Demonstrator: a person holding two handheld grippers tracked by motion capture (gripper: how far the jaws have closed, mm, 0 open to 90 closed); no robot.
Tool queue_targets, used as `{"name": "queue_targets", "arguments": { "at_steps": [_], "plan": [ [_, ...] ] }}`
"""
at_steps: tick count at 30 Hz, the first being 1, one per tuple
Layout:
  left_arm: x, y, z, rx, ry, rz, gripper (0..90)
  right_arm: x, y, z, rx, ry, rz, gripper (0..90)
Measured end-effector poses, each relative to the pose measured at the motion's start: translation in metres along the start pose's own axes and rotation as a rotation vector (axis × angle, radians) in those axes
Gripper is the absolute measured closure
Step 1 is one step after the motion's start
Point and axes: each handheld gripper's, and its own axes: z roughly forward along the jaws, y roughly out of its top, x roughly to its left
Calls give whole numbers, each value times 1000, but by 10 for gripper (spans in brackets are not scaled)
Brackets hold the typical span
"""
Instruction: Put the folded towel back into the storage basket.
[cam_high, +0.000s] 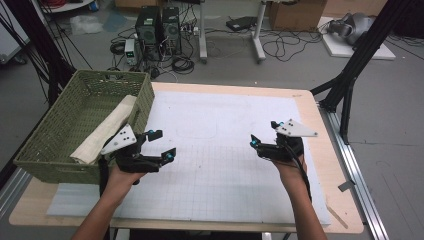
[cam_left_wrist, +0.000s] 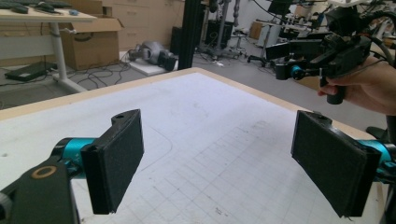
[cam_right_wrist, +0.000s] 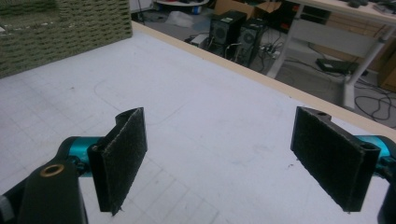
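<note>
A person holds both grippers above a white gridded mat (cam_high: 220, 165) on a wooden table. My left gripper (cam_high: 161, 145) hovers beside the near right corner of a green woven basket (cam_high: 60, 125) and is open with nothing between its jaws. Its own view shows the pads wide apart (cam_left_wrist: 229, 163) over bare mat. My right gripper (cam_high: 264, 133) is on the right side of the mat, also open and empty (cam_right_wrist: 224, 158). In the left gripper view the right gripper (cam_left_wrist: 299, 65) appears farther off, in a hand. A beige folded cloth (cam_high: 107, 127) lies inside the basket.
The basket (cam_right_wrist: 60, 28) overhangs the table's left edge. A faint pencilled outline (cam_high: 197, 131) marks the mat's middle. Black frame posts (cam_high: 350, 85) stand off the right edge. Computer towers (cam_high: 157, 30), cables and cardboard boxes (cam_high: 295, 12) are on the floor beyond.
</note>
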Motion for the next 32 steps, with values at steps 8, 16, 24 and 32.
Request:
{"name": "queue_targets", "arguments": {
  "at_steps": [8,16,24,32],
  "plan": [
    [-5,-18,14,23,-20,9,176,3,-34,-18,6,-30,21,174],
    [-10,-38,26,72,-27,19,176,5,-69,-19,51,-24,52,174],
    [-8,-59,36,138,0,11,178,4,-86,-18,87,-32,59,174],
    [-5,-60,35,145,21,2,181,0,-88,-18,89,-32,66,174]
  ]
}}
